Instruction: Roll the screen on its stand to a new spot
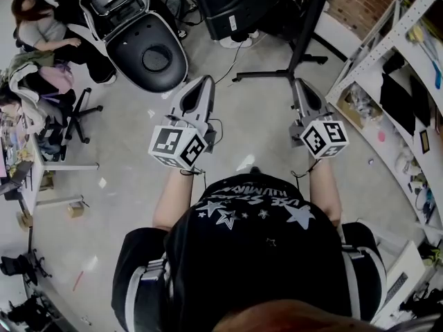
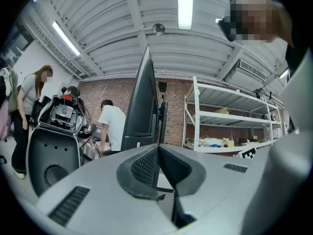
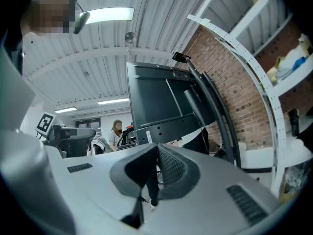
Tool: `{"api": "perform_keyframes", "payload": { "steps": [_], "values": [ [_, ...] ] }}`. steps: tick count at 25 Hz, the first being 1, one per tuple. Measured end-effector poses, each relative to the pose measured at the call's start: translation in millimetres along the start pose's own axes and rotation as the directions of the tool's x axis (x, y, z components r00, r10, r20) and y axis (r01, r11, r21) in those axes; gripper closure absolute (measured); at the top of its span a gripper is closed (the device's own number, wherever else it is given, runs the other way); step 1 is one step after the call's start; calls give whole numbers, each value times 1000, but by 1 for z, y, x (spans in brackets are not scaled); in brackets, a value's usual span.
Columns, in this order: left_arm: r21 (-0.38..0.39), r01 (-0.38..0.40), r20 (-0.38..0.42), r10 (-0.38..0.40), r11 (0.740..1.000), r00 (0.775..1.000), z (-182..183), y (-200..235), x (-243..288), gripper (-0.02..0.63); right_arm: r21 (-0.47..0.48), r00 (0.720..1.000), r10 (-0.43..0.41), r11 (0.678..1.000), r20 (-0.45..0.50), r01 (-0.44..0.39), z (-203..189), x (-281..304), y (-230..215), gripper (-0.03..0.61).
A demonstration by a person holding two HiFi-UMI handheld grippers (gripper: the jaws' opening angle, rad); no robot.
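Observation:
A large black screen (image 1: 235,5) hangs on a black wheeled stand (image 1: 308,26) at the top of the head view, the stand's legs (image 1: 277,73) spread on the grey floor. My left gripper (image 1: 205,81) and right gripper (image 1: 299,83) both point toward it, held level and a little short of it, touching nothing. In the left gripper view the screen (image 2: 142,106) shows edge-on beyond the left gripper (image 2: 158,148), whose jaws are shut and empty. The right gripper view shows the screen's back (image 3: 161,102) and slanted pole (image 3: 215,111) past the right gripper (image 3: 157,148), also shut with nothing held.
A black-and-white wheeled machine (image 1: 145,47) stands left of the screen. Metal shelving (image 1: 394,81) lines the right side in front of a brick wall. People (image 1: 41,26), an office chair (image 1: 69,109) and desks fill the left. A cable (image 1: 235,57) trails on the floor.

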State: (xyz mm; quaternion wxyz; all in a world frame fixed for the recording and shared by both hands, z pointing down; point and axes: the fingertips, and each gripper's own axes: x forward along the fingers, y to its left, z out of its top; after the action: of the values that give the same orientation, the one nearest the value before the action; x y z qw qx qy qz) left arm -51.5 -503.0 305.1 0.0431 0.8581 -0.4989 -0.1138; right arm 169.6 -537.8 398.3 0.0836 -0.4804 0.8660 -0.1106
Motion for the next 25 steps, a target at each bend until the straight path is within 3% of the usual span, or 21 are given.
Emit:
{"api": "perform_keyframes", "payload": {
  "steps": [6,11,21,25],
  "values": [
    [-9,-30,27,30,1000,999,-3,-9,19,601,-11,1000,27,1000,-4,-27,6,4,-27,572],
    [-20,-33,-3,33,999,999,-14,-15,25,601,15,998,54,998,-18,-54,-2,11,-33,572],
    [-30,-25,20,26,999,999,2,30,54,593,16,1000,16,1000,-25,-15,-1,40,-33,572],
    [-18,21,24,-20,1000,1000,8,43,79,488,-10,1000,-7,1000,-8,7,13,60,-46,572]
  ]
}}
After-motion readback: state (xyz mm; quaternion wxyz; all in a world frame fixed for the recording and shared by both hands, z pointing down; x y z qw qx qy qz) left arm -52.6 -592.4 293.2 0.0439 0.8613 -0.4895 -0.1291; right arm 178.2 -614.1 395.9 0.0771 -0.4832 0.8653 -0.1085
